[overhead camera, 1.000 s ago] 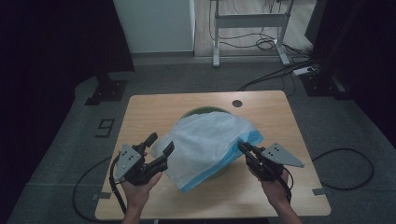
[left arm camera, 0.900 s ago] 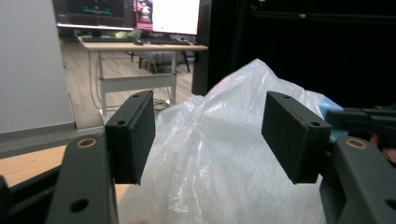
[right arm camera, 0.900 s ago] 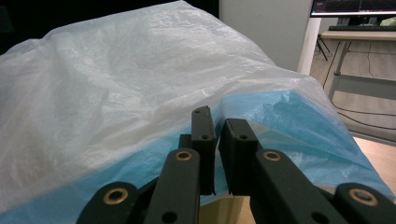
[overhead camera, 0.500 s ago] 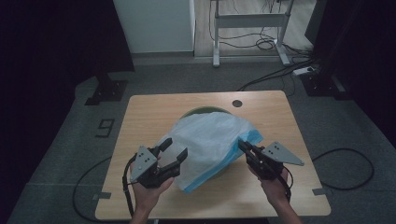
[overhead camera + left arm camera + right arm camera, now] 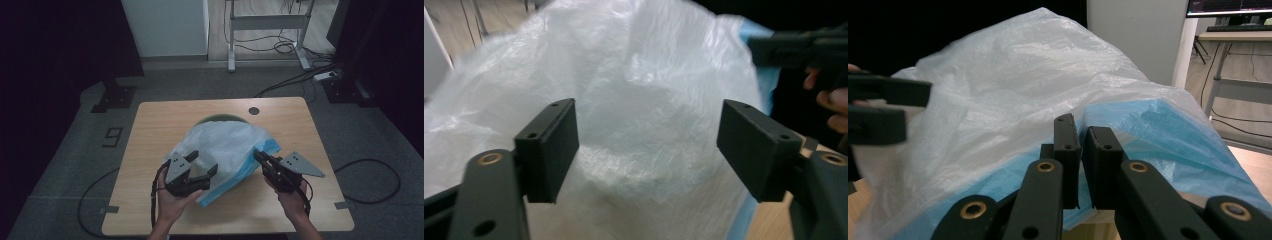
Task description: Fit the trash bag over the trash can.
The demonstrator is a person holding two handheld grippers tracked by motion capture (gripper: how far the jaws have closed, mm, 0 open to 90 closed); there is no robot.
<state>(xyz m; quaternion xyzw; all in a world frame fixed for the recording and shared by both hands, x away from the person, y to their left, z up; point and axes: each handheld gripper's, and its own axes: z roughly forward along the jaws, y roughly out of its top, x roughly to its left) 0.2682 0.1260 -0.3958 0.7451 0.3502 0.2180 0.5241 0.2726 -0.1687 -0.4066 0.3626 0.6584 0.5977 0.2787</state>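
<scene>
**Operator:** While my right gripper (image 5: 258, 154) stays pinched on the blue hem of the plastic bag (image 5: 225, 150), which is draped over the green bin (image 5: 220, 118) mid-table, my left gripper (image 5: 202, 164) has just been opening; nothing is clamped.

**Spotter:** Best approach?

**Operator:** I'd bite the near-left hem, then pull evenly against the right.

**Spotter:** Count?

**Operator:** One bag, one bin, two grippers, one table (image 5: 150, 130).

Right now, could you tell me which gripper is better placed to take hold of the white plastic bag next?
Probably the left gripper: its jaws stand open around the white plastic bag, while the right gripper is already pinching its blue edge.
</scene>
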